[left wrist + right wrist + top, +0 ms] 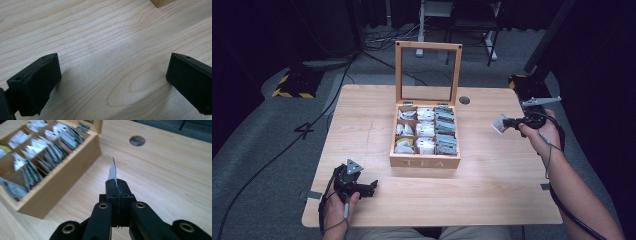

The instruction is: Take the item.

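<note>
Right gripper view: right gripper [116,185] jaws pinch tea bag packet [113,171] edge-on, clear of tea box [62,178] alongside; likely transfer. Left gripper [112,80] spread, idle on table [105,37].

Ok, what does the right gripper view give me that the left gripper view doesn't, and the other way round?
Right gripper view: the right gripper shut on a tea bag packet, the open tea box with packets filed in its compartments, and the cable hole. Left gripper view: the left gripper with jaws wide apart, nothing between them. Both: the wooden table and some part of the box.
</note>
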A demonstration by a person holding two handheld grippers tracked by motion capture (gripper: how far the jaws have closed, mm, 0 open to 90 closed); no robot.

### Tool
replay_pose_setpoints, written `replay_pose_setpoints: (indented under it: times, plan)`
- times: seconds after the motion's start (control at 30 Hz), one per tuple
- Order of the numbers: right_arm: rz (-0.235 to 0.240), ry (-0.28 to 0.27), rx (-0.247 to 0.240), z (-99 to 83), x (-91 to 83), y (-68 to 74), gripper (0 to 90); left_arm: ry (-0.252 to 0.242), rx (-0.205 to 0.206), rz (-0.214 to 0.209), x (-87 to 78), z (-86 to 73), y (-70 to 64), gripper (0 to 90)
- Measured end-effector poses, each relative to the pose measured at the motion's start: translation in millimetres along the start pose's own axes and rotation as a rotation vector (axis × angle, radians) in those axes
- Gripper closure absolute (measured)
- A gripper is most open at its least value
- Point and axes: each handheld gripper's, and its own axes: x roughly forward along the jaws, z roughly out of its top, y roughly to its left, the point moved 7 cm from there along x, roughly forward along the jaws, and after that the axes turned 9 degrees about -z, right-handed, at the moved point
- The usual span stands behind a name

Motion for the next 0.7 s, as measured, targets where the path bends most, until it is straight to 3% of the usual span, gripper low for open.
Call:
replay_pose_setpoints:
  times: [0.17,0.37,0.7]
  plan:
    - [-0.007,0.021,0.028,-16.1,13.1,-13.3,90.0,0.0,0.0,0.0,0.0,0.0,0.0,0.2]
    - [-0.018,0.061,0.038,-34.6,27.9,-18.6,90.0,-0.002,-0.002,0.0,0.1,0.1,-0.1,0.2]
    - [-0.002,0.098,0.042,-54.5,41.3,-15.2,90.0,0.0,0.0,0.0,0.0,0.0,0.0,0.2]
